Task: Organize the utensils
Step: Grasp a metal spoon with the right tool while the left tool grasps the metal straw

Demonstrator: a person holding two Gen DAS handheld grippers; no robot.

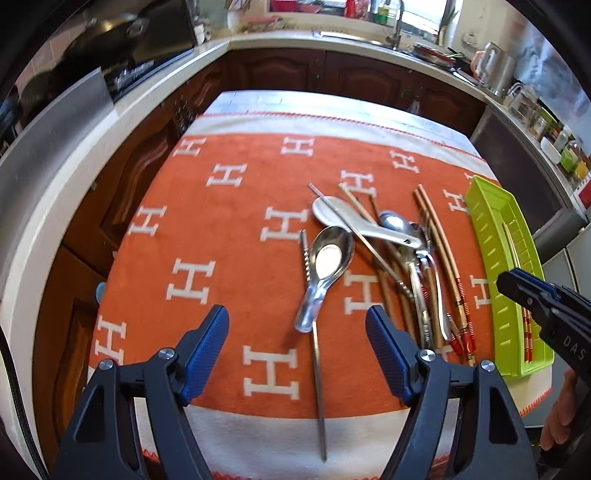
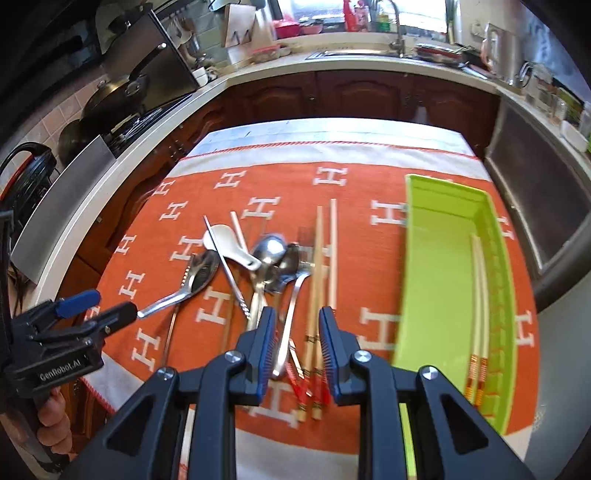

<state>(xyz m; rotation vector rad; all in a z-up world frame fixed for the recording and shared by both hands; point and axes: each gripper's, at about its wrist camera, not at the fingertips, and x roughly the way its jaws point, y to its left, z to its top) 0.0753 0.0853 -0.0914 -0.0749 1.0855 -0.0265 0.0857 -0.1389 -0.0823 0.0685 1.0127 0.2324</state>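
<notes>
Chopsticks (image 2: 318, 295) lying lengthwise, ends pointing at lower centre of frame, beneath right gripper (image 2: 297, 354), jaws apart; left gripper (image 1: 297, 328) gaping, idling farther off.

table (image 2: 332, 127), orange cloth (image 1: 229, 229), utensils (image 1: 369, 236), green tray (image 2: 443, 258)

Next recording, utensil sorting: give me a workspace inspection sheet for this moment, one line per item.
Surface: orange cloth with white H pattern covers the table.
Job's things: green tray on the right holds one chopstick pair; metal spoon, white ceramic spoon, more spoons, metal and wooden chopsticks lie piled beside it.
Clutter: nothing seen.
Grippers: left gripper open, empty; right gripper open above wooden chopsticks.
Cables: black cable, far left.
Surroundings: kitchen counter, stove with pans, sink faucet.
</notes>
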